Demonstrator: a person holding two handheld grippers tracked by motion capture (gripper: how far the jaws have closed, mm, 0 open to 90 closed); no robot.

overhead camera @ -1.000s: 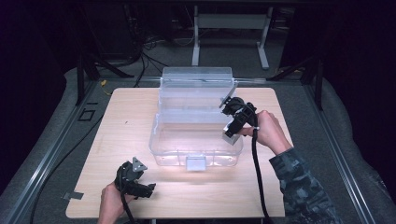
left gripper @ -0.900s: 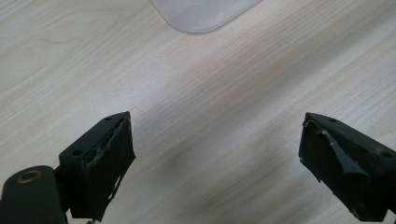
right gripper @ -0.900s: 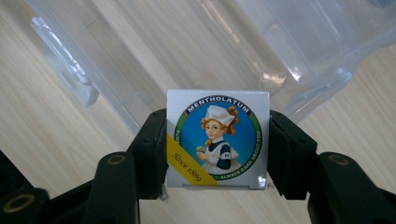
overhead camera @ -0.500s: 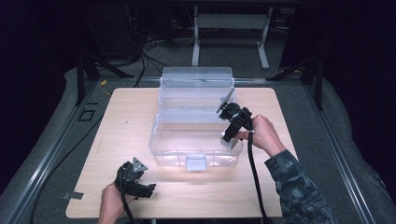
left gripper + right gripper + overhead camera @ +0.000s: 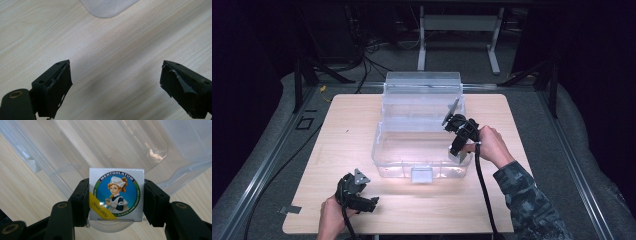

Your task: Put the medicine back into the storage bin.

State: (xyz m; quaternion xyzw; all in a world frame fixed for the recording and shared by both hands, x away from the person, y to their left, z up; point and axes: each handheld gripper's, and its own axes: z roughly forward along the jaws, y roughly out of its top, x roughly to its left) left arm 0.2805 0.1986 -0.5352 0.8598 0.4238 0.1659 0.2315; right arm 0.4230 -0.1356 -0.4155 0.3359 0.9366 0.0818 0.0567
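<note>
Left gripper (image 5: 373, 204) parked at near table (image 5: 342, 125) edge, jaws wide apart, nothing between, no shift since a second ago. Right gripper (image 5: 116, 202) clamps small Mentholatum box (image 5: 116, 194) by its sides; has sunk toward right rim of clear bin (image 5: 412, 150). Box now hangs over bin's interior; judging drop-in step near, release next. Bin lid (image 5: 422, 95) stands open beyond.

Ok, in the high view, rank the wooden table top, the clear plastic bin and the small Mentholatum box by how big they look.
1. wooden table top, largest by far.
2. clear plastic bin, covering the table's middle.
3. Mentholatum box, a small sliver clamped in the right gripper at the bin's right rim; partly hidden, but clearly smallest.
</note>
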